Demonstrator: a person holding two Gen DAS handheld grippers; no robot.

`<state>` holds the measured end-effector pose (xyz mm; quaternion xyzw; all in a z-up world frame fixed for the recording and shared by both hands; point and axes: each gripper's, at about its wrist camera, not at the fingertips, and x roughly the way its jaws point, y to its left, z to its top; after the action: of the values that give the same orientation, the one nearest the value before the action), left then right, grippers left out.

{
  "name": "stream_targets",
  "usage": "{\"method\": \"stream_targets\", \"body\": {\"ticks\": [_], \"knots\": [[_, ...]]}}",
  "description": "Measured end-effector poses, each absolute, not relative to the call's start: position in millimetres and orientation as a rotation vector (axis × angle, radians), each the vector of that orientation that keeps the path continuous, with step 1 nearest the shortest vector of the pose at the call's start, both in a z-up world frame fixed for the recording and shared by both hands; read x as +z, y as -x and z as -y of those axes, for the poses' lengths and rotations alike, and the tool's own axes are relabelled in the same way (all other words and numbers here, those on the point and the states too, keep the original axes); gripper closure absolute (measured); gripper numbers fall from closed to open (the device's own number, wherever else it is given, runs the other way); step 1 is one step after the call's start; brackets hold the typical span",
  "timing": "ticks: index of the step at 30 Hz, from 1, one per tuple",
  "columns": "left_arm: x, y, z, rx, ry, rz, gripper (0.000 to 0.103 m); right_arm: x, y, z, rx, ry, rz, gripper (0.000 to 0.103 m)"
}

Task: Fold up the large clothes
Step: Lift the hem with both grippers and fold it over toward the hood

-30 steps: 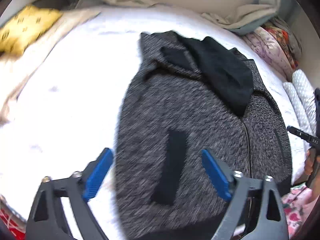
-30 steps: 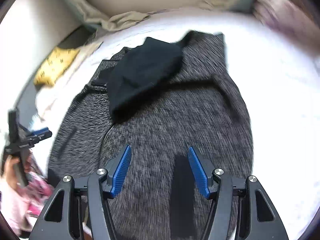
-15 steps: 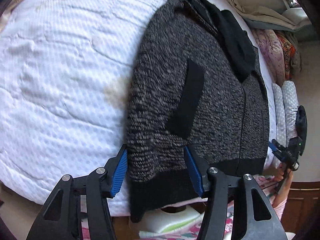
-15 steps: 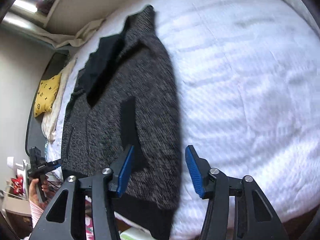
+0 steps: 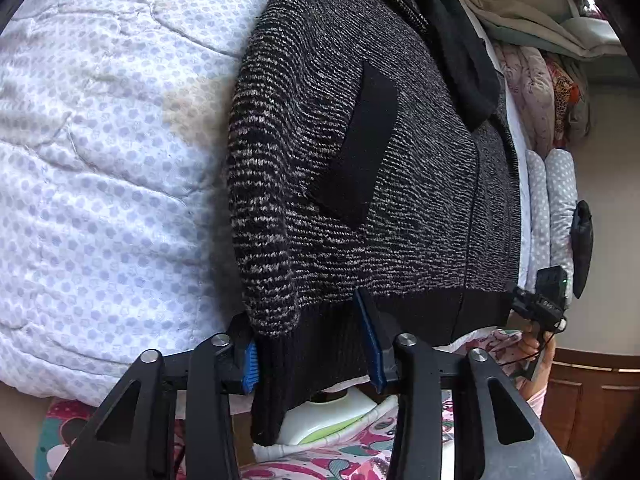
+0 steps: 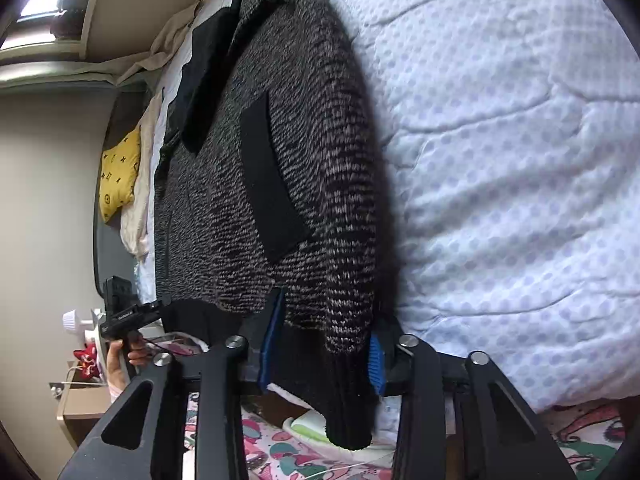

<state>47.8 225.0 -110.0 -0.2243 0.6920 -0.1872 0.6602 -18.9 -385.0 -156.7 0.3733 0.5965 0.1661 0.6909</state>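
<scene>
Two corners of one garment are being taken at once. A grey-and-black knitted cardigan is laid flat, front up, on the white quilted bedspread, with its black ribbed hem hanging over the bed's near edge. The left gripper is set astride the hem corner on one side of the cardigan; its jaws have just been closing, and the knit lies between the blue pads, though whether the pads already press on it cannot be told. The right gripper is placed likewise at the opposite hem corner, its jaws also just closed further around the ribbing, and firm contact cannot be confirmed there either.

Several risks are judged to follow. If only the top layer of the hem is caught, the back panel could be left behind on lifting and the fold would be spoiled. If one grip is looser than the other, that corner could slip and the cardigan be dragged askew. The bedspread under the hem could also be pinched. The black collar piece at the far end might shift as the hem is raised.
</scene>
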Motion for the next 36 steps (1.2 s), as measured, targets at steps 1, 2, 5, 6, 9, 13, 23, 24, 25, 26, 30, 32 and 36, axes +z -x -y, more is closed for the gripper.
{"method": "stream_targets", "body": {"ticks": [1,2,5,6,9,13,23,24,25,26,30,32,36], "knots": [[-111.8,-45.9,-226.8,-0.431,0.524,-1.571,0.071,-159.1,19.7,381.5,0.385,-0.839,-1.344,0.079],[-114.8,-43.6,-227.1,-0.444,0.547,-1.584,0.08,-160.2,19.4,377.8,0.394,-0.835,-1.35,0.08],[-116.5,-39.9,-225.4,-0.471,0.549,-1.603,0.087,-161.7,19.1,368.1,0.417,-0.826,-1.357,0.081],[-115.4,-39.5,-224.4,-0.473,0.539,-1.597,0.088,-161.9,19.1,365.3,0.424,-0.826,-1.359,0.083],[-110.5,-38.7,-227.4,-0.476,0.57,-1.567,0.092,-162.6,17.1,358.8,0.429,-0.825,-1.362,0.094],[-91.2,-40.5,-232.0,-0.533,0.647,-1.463,0.093,-152.3,12.9,359.1,0.473,-0.869,-1.284,0.097],[-39.1,-63.5,-230.4,-0.657,0.734,-1.224,0.093,-100.0,-9.1,362.9,0.597,-0.91,-1.029,0.097],[-33.3,-68.2,-227.4,-0.665,0.735,-1.202,0.093,-94.7,-12.8,363.2,0.601,-0.91,-1.008,0.097],[-27.1,-74.1,-225.2,-0.67,0.739,-1.181,0.093,-87.5,-17.9,364.0,0.605,-0.91,-0.981,0.097],[-23.2,-78.7,-226.2,-0.673,0.743,-1.168,0.093,-82.6,-21.4,365.8,0.607,-0.909,-0.962,0.097],[-5.4,-105.7,-223.8,-0.686,0.764,-1.106,0.093,-57.8,-41.0,374.4,0.596,-0.917,-0.867,0.1],[5.4,-121.9,-217.9,-0.686,0.762,-1.07,0.093,-48.4,-53.5,376.7,0.592,-0.921,-0.835,0.1],[19.3,-149.0,-211.0,-0.686,0.768,-1.016,0.093,-37.6,-84.9,380.5,0.58,-0.946,-0.785,0.1]]}}
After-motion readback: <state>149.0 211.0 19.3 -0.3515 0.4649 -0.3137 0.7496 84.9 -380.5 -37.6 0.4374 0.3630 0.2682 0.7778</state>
